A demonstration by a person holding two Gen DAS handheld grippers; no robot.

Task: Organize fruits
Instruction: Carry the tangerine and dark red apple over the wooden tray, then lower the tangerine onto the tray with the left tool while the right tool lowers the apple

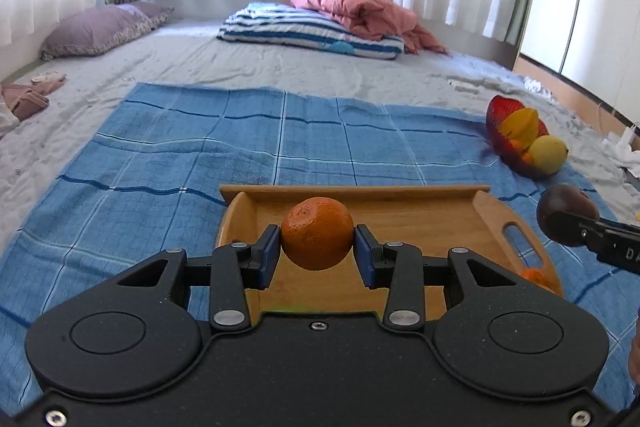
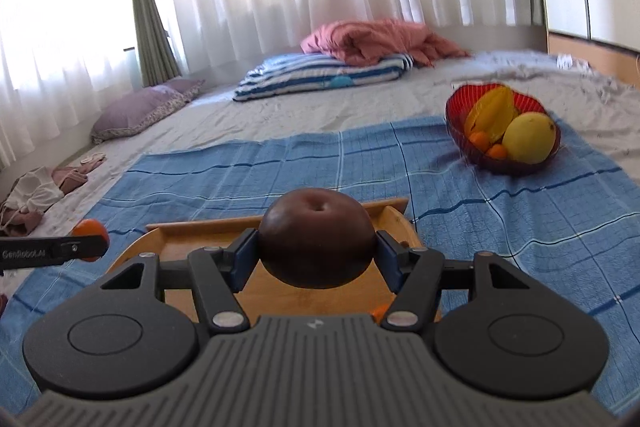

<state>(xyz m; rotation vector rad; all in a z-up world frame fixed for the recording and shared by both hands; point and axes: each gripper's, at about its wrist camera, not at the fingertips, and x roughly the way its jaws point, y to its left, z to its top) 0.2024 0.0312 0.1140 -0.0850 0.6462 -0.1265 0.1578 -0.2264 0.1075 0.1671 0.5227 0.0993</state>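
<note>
Step in hand: transfer of fruit, both tools loaded, above the tray (image 1: 400, 215). The tray rests on the blue cloth (image 1: 160, 167) spread over the bed.

Left tool (image 1: 317, 251): jaws closed about halfway, pads pressed against both sides of an orange (image 1: 317, 233). The orange is clear of the tray floor and hangs over the tray's left part. In the right wrist view the same tool enters from the left edge, with the orange (image 2: 90, 229) showing behind its finger.

Right tool (image 2: 317, 259): jaws set wider, pads gripping a dark fruit (image 2: 317, 237), brown-purple with a dimple facing the camera. It hangs over the tray's right part. In the left wrist view this fruit (image 1: 566, 213) is just beside the tray's right handle slot.

A small orange piece (image 1: 536, 277) lies in the tray's near right corner, partly hidden.

The red bowl (image 2: 460, 107) sits to the right, well apart from the tray, and holds a yellow fruit (image 2: 528, 137), a star-shaped yellow fruit and small oranges.

Whether the two fruits are bound for the tray or the bowl cannot be determined from the views. Either way, the next move calls for lowering each fruit until supported before opening the jaws, since both are round and likely to roll.

Legible writing: "GenRobot.AI" (image 2: 22, 253) on the left tool's finger. On the right tool's finger only "DA" (image 1: 631, 254) is readable; the rest is cut off.
</note>
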